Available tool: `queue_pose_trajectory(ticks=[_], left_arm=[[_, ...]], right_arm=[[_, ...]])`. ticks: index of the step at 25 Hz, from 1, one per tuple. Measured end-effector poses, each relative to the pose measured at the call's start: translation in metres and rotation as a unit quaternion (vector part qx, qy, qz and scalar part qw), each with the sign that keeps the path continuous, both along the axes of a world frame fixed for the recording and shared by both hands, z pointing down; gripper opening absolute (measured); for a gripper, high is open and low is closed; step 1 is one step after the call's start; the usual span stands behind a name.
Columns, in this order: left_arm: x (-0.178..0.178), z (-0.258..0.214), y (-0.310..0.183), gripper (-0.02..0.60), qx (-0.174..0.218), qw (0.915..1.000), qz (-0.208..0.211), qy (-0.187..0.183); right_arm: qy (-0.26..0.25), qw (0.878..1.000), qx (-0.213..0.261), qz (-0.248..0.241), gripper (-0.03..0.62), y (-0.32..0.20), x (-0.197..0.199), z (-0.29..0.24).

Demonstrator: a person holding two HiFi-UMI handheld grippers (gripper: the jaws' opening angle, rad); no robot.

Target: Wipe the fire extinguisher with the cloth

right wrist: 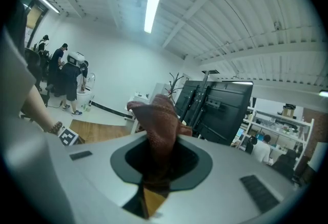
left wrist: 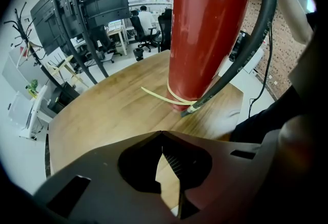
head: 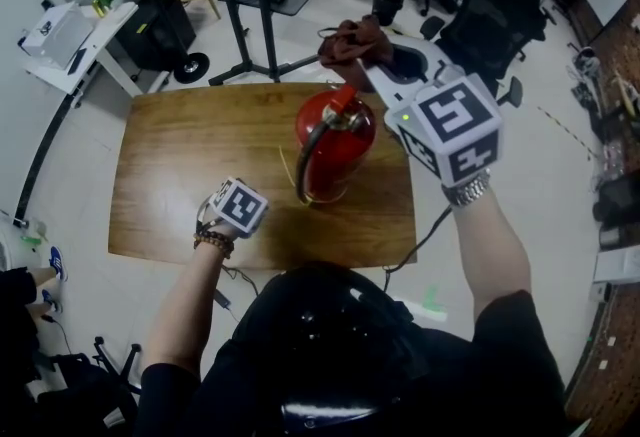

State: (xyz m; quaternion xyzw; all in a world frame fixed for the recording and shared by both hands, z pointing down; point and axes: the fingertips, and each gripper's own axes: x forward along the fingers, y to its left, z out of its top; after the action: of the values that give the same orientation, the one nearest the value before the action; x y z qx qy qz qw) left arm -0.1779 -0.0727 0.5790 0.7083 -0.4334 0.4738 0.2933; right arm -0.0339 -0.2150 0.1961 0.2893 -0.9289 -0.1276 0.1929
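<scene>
Left side of room: a white cart [head: 75, 37] out on the floor, well off the table.
Table [head: 165, 160]: wooden top, pretty much just the extinguisher standing on it.
Left gripper [left wrist: 162, 133]: near the table's front edge, a bit left of the extinguisher and apart from it. It points steeply down at the wood. Jaws are clenched tip to tip with nothing in them. Can't tell if the tips actually touch the table.
Left wrist: beaded bracelet [head: 213, 242] just behind the marker cube.
Tie [left wrist: 160, 96]: thin yellow strap looped round the bottom of the extinguisher, with a loose tail lying on the table to the left.
Hose [head: 307, 160]: black, and it curves down the left side of the extinguisher. Its nozzle end sits right at the base, by the tie.
Extinguisher [head: 335, 155]: red, upright, right of the table's middle, with the lever on top.
Cloth [head: 352, 43]: dark reddish and bunched up. It's held in the air just past the extinguisher's top, on the far side. Can't say whether it touches the lever.
Right gripper [head: 366, 67]: raised, reaching over the extinguisher from the right. Jaws are grasping the cloth, which sticks out in a wad past the tips.
Right wrist: metal watch [head: 467, 191].
</scene>
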Motion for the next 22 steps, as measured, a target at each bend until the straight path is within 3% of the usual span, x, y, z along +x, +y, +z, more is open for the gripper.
queue_pose_trajectory(ticks=[7, 15, 22], left_arm=[[0.005, -0.001, 0.002, 0.0, -0.001, 0.9999, -0.012, -0.003], [0.009, 0.0, 0.008, 0.0, -0.01, 0.9994, -0.033, -0.006], [0.006, 0.0, 0.007, 0.0, -0.017, 0.9978, -0.062, -0.019]], right_arm=[[-0.027, 1.0, -0.016, -0.001, 0.072, -0.016, 0.016, -0.006], [-0.118, 0.986, -0.114, -0.018, 0.072, -0.054, 0.052, -0.003], [-0.131, 0.976, -0.162, -0.059, 0.072, -0.083, 0.055, 0.018]])
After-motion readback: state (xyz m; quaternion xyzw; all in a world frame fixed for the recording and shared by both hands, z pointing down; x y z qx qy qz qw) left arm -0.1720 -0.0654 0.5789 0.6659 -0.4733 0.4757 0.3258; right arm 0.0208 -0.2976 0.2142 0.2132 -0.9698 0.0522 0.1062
